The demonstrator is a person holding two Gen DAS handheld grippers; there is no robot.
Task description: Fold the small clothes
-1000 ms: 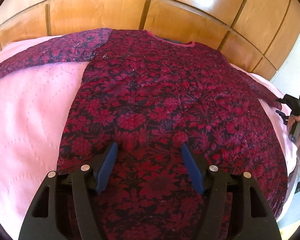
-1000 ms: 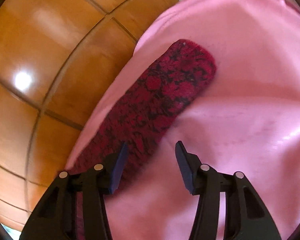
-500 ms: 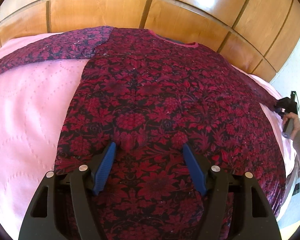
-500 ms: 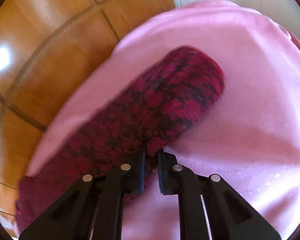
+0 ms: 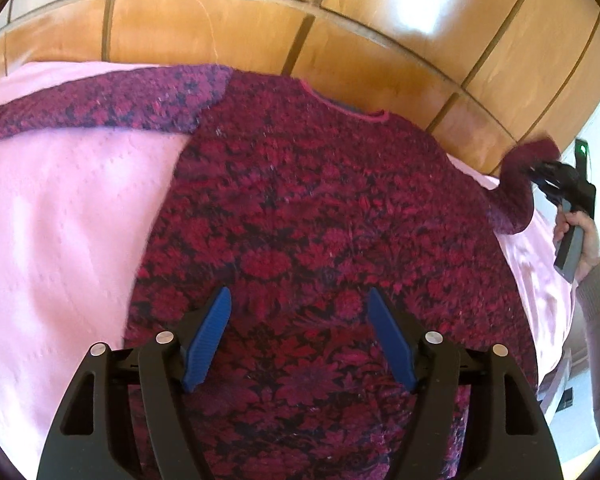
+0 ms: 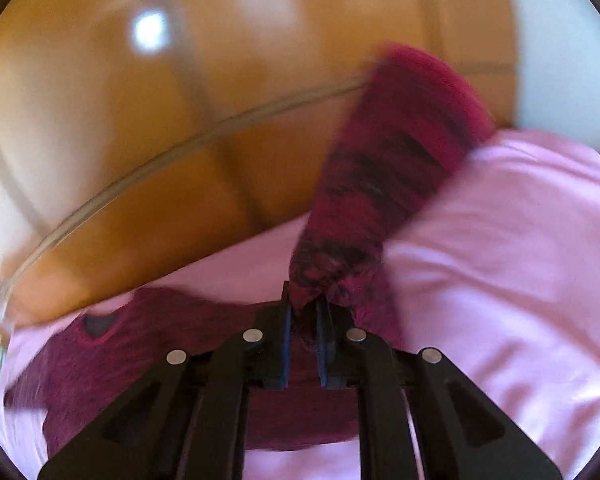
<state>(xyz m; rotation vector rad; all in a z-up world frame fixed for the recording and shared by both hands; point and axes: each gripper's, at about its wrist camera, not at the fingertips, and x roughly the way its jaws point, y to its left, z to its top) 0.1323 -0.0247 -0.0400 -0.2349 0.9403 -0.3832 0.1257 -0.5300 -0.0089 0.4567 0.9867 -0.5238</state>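
A dark red flowered sweater point(image 5: 324, 224) lies flat on a pink bedspread point(image 5: 60, 224), neck toward the wooden headboard. One sleeve point(image 5: 100, 104) stretches out to the left. My left gripper point(image 5: 300, 300) hovers open over the sweater's lower body with nothing between its blue pads. My right gripper point(image 6: 303, 302) is shut on the other sleeve point(image 6: 384, 184) and holds it lifted off the bed. In the left wrist view this sleeve point(image 5: 520, 184) hangs raised at the far right from the right gripper point(image 5: 540, 172).
A glossy wooden headboard point(image 5: 260, 28) runs behind the bed. A white wall point(image 6: 560, 60) stands at the right. A person's hand point(image 5: 584, 240) and grey sleeve are at the bed's right edge. Bare pink bedspread point(image 6: 520, 260) lies right of the sweater.
My right gripper closed on the right sleeve, then lifted it off the bedspread and swung it toward the sweater's body. The left gripper stayed over the lower body.
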